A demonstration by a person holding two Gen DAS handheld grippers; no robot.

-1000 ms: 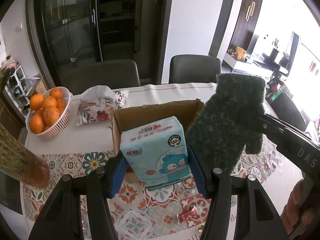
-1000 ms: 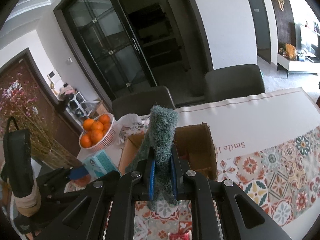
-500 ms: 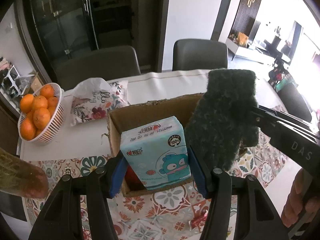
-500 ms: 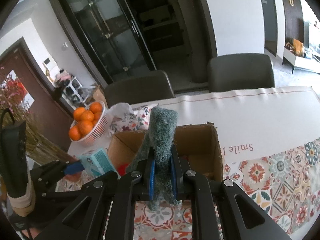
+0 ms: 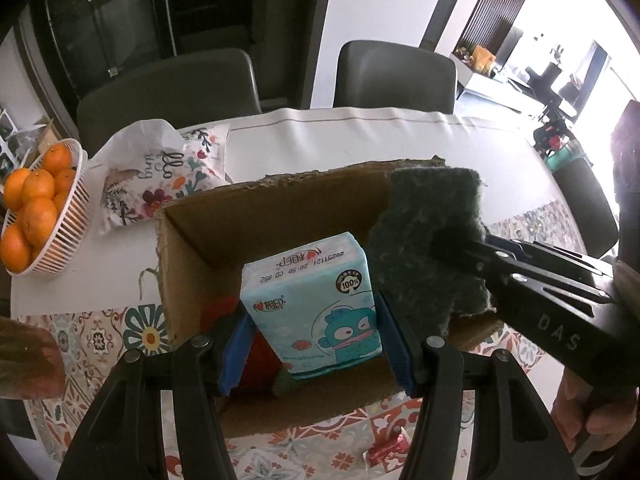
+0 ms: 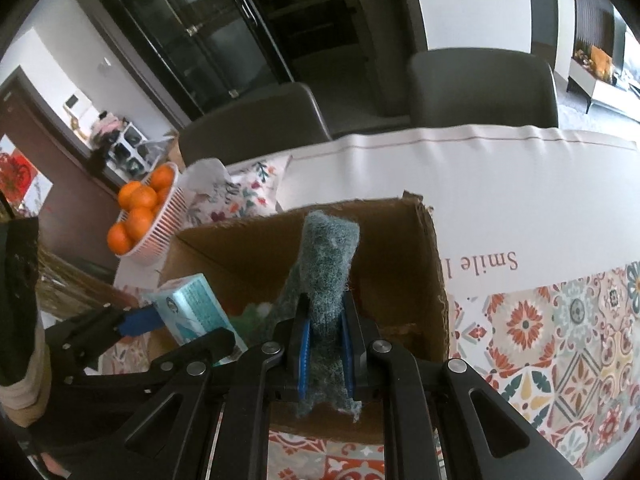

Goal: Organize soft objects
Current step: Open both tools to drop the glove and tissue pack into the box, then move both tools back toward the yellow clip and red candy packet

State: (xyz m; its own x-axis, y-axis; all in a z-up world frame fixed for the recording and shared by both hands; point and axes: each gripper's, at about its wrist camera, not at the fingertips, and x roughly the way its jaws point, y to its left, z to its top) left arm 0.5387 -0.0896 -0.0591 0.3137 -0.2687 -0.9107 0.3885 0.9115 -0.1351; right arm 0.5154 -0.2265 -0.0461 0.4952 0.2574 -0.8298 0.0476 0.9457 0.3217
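My left gripper (image 5: 314,336) is shut on a light-blue tissue pack (image 5: 316,300) with a cartoon fish, held inside the open cardboard box (image 5: 256,204). The pack also shows in the right wrist view (image 6: 196,308). My right gripper (image 6: 324,340) is shut on a dark green knitted glove (image 6: 326,276), held upright over the box (image 6: 400,248). The glove hangs at the box's right side in the left wrist view (image 5: 424,248). Something red (image 5: 256,356) lies on the box floor.
A white basket of oranges (image 5: 36,208) stands at the left. A floral cloth bag (image 5: 160,172) lies behind the box. Two grey chairs (image 5: 396,76) stand beyond the table. A red wrapper (image 5: 388,450) lies on the patterned cloth near the front edge.
Both grippers have moved forward and down toward the box. The tissue pack is now inside it and the glove is over its right half.
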